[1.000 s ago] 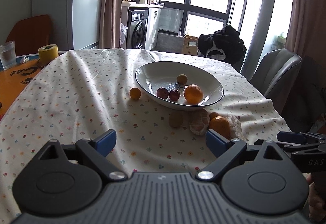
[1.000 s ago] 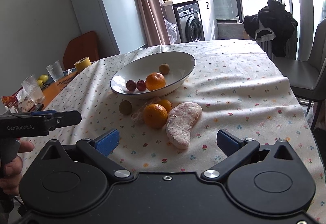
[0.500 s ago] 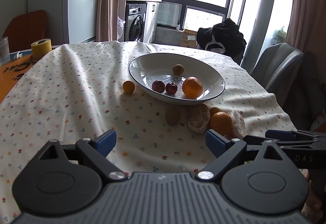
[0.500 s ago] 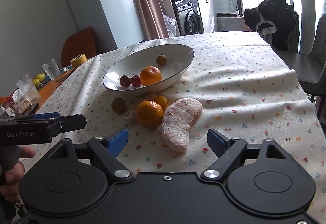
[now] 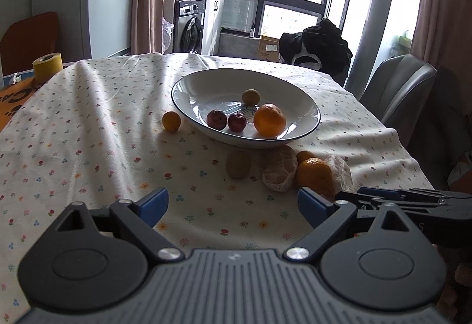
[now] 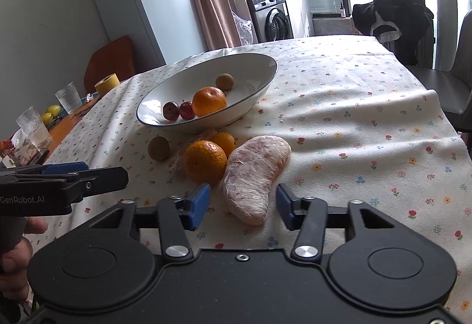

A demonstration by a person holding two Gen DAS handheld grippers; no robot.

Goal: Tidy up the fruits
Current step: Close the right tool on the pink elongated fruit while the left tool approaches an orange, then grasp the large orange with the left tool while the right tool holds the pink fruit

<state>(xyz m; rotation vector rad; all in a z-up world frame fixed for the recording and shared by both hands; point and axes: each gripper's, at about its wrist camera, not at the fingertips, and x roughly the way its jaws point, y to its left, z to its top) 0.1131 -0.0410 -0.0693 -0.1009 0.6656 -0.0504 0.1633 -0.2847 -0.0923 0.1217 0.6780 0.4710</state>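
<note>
The table (image 5: 88,129) wore a white cloth sprinkled with small red, blue and orange flowers. The bowl (image 5: 306,105) was white with a thin dark rim, holding an orange (image 5: 269,120), two dark red fruits (image 5: 216,119) and a brownish-green one (image 5: 251,96). The peeled segment (image 6: 253,173) was pale pink, veined white. Each tool (image 6: 242,205) was black with blue pads (image 6: 199,201).
</note>
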